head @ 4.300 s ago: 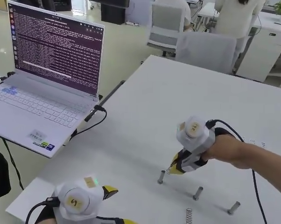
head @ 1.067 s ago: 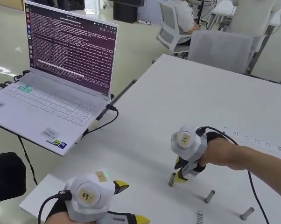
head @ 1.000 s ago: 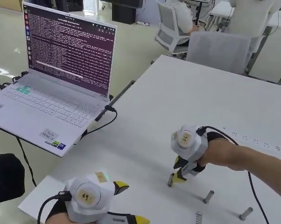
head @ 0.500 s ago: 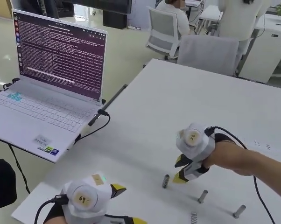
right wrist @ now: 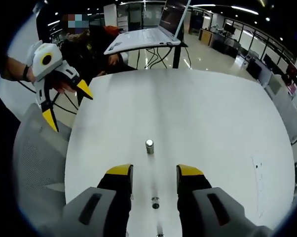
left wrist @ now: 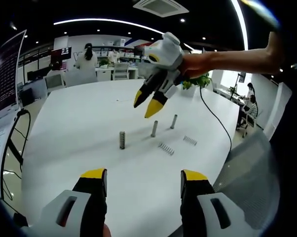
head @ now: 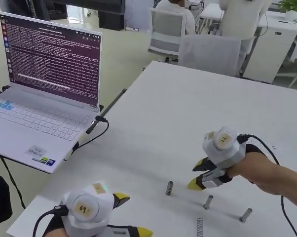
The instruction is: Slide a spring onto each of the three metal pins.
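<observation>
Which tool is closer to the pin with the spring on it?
Right. The right tool hangs open just beside the pin with the spring. The left tool is farther off, near the front edge of the table.

bare table point(head: 188, 108) around three upright pins point(head: 207, 202), laptop point(head: 45, 89) well left

Row of pins point(head: 207, 201) on table point(head: 188, 113) (loose spring point(head: 200, 226) before them), laptop point(head: 40, 94) to left.

Right gripper point(head: 194, 177) backed off (1 spring point(head: 169, 188) released).
</observation>
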A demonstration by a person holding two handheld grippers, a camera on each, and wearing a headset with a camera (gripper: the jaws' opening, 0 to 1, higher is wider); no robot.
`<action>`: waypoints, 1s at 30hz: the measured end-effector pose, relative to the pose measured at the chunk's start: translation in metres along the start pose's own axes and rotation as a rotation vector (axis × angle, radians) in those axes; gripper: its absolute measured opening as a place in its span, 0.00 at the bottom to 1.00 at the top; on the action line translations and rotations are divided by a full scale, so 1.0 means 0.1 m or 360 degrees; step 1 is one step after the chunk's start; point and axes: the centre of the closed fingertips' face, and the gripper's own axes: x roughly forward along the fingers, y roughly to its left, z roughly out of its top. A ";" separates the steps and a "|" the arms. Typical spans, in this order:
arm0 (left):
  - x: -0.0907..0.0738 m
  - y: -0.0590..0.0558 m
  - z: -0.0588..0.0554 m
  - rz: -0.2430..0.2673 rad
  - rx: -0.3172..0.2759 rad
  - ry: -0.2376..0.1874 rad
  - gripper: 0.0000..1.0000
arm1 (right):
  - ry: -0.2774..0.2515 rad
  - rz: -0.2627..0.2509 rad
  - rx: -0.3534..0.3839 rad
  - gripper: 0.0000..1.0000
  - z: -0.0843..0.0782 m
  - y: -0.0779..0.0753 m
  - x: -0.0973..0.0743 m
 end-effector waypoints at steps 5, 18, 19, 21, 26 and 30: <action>0.00 -0.01 0.01 -0.0002 0.0005 0.0000 0.55 | -0.0064 -0.0042 0.0103 0.35 -0.06 -0.03 -0.11; 0.04 -0.05 0.03 -0.0020 0.0003 -0.0004 0.55 | -0.0218 -0.0113 0.0322 0.39 -0.31 0.04 -0.33; 0.04 -0.05 0.03 -0.0021 0.0003 -0.0001 0.55 | -0.0219 -0.0120 0.0340 0.39 -0.35 0.06 -0.34; 0.04 -0.05 0.04 -0.0023 0.0004 -0.0002 0.55 | -0.0236 -0.0139 0.0369 0.40 -0.40 0.07 -0.38; 0.05 -0.05 0.04 -0.0024 0.0009 0.0002 0.55 | -0.0293 -0.0181 0.0456 0.41 -0.51 0.09 -0.48; 0.05 -0.05 0.05 -0.0026 0.0011 0.0002 0.55 | -0.0362 -0.0232 0.0544 0.44 -0.61 0.10 -0.61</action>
